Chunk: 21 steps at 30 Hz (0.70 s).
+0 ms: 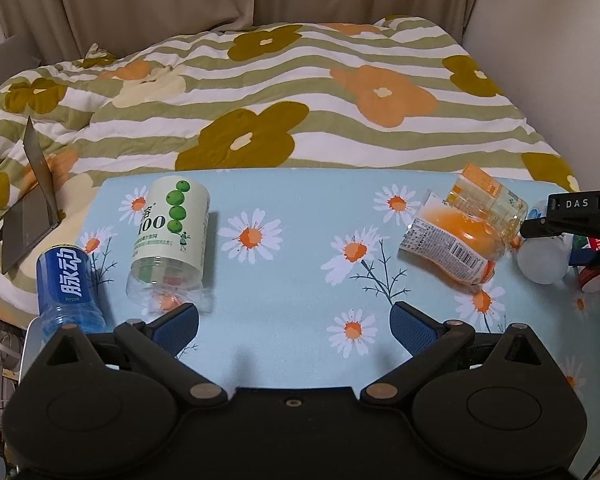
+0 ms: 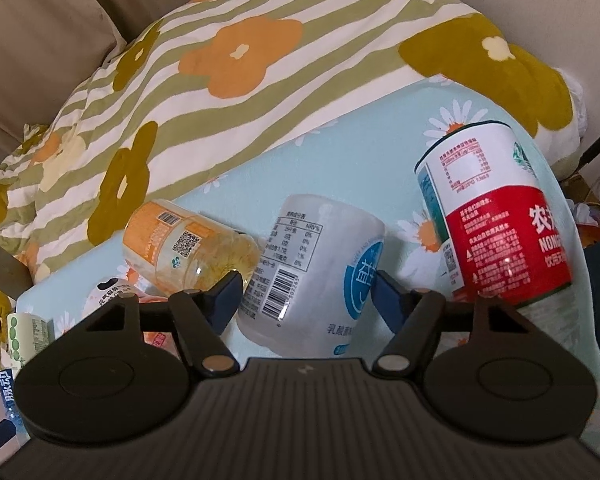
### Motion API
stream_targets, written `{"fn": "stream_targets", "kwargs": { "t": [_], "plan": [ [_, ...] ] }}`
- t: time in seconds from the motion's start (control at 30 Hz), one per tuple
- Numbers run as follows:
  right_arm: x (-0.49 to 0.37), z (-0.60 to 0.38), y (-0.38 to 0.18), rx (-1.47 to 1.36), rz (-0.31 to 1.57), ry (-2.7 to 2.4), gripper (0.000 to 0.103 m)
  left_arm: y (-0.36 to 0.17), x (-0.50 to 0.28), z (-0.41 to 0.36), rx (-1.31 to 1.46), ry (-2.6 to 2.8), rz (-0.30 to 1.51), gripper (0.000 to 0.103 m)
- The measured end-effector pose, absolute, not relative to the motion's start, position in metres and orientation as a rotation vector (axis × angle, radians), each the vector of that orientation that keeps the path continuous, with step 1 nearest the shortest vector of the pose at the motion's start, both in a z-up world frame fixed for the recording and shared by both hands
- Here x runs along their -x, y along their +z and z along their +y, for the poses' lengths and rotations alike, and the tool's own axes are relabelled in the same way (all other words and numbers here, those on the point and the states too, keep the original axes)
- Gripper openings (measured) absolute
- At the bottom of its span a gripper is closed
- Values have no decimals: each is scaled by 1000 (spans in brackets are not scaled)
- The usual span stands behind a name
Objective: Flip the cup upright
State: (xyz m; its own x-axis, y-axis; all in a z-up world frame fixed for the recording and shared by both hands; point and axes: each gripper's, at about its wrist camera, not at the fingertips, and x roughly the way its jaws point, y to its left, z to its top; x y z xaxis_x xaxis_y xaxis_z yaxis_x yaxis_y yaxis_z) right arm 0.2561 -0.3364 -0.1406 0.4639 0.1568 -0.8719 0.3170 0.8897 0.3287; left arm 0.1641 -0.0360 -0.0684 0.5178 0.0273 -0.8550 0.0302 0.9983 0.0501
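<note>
The right tool has its two blue pads one on each side of a white cup that lies on the daisy cloth of the desk. The pads sit close to the cup's sides, but I cannot tell if they press on it yet — so I cannot say whether it is gripping. The cup is tipped over, which is why the tool comes at it from the near side, I think: to squeeze the round body and turn it up onto its base.

The left tool hangs wide open over a bare patch of the cloth, holding nothing. It seems to be waiting out of the way.

There is not much room around the white cup. Just to its left a yellow cup lies touching or almost touching it, near the left pad. To its right stands a red and white cup, close by. A turn could bump either one.

Farther left lie an orange cup, a green-dot cup and a blue cup — the blue one is near the desk's left edge.

Past the far edge of the desk is a bed with a flower blanket.
</note>
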Motion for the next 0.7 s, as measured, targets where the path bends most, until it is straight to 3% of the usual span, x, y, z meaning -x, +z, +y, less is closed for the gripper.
{"fn": "stream_targets", "kwargs": {
  "t": [0.37,0.7],
  "plan": [
    [-227,-328,-106,-460,1046,-77,84,-59,-146,-20,-47,-22,994,103],
    [-167,-268,-85,-374,1111,82,84,-49,-110,11,-6,-69,968,103]
  ]
}}
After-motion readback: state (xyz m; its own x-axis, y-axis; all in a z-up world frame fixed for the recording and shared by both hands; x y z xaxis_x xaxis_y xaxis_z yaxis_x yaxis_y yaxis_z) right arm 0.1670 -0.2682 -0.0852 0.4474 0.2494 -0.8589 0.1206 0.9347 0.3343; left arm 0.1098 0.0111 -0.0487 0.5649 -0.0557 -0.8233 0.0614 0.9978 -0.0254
